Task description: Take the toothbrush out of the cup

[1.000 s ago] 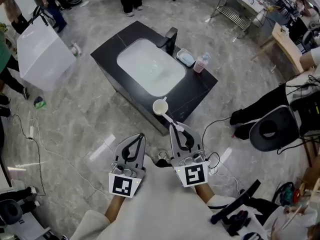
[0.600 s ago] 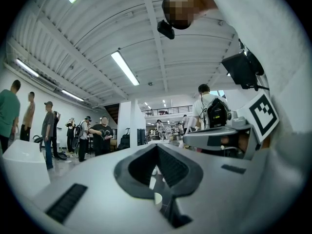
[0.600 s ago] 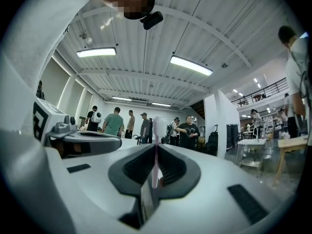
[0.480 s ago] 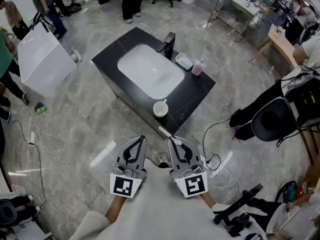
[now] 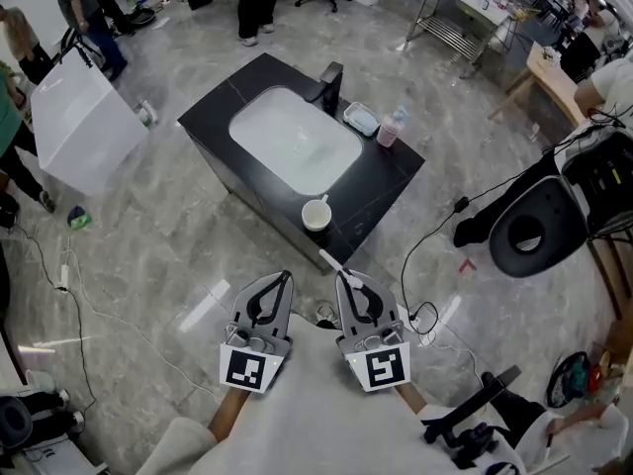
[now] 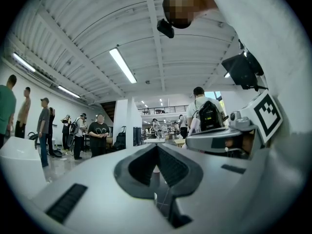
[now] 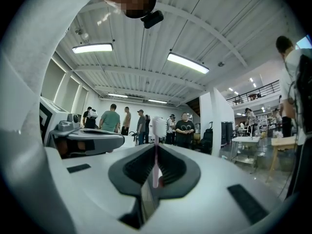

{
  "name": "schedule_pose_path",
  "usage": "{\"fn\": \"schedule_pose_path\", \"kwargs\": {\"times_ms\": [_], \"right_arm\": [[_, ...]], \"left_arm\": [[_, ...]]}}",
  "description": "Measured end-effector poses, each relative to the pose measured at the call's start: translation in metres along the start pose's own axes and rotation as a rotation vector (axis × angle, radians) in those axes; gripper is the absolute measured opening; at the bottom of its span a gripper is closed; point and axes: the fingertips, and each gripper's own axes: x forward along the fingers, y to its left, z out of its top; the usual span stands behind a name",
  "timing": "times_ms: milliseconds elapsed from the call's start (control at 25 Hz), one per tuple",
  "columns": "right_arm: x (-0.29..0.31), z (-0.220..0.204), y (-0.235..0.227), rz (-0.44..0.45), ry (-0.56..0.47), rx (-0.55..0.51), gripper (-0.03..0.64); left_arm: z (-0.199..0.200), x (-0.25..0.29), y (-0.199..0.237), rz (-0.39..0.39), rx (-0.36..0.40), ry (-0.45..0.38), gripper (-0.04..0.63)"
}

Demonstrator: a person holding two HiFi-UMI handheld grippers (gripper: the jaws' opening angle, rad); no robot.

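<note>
A white cup (image 5: 316, 215) stands at the near edge of the black sink counter (image 5: 386, 181). My right gripper (image 5: 348, 277) is shut on a toothbrush (image 5: 332, 262), which pokes out from the jaw tips toward the cup but is clear of it, over the floor. In the right gripper view the toothbrush (image 7: 158, 126) stands upright between the closed jaws of the right gripper (image 7: 156, 147), white head up, pinkish handle below. My left gripper (image 5: 285, 275) hangs beside it on the left, shut and empty; its jaws meet at the tip in the left gripper view (image 6: 157, 147).
The counter holds a white basin (image 5: 294, 139), a dark faucet (image 5: 331, 82), a soap dish (image 5: 362, 119) and a pink bottle (image 5: 392, 127). A white box (image 5: 84, 122) stands left, a black chair (image 5: 539, 228) right. Cables lie on the floor. People stand at the back.
My right gripper has drawn back from the cup toward me with the toothbrush; its head was at the cup's rim and now hangs clear of it. The left gripper has stayed put.
</note>
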Motion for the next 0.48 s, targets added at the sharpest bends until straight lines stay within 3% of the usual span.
{"fn": "schedule_pose_path", "kwargs": {"times_ms": [480], "right_arm": [[0.0053,0.0022,-0.001,0.006,-0.006,-0.001,0.023]], "left_arm": [[0.003,-0.0025,0.0019,0.011,0.006,-0.003,-0.005]]}}
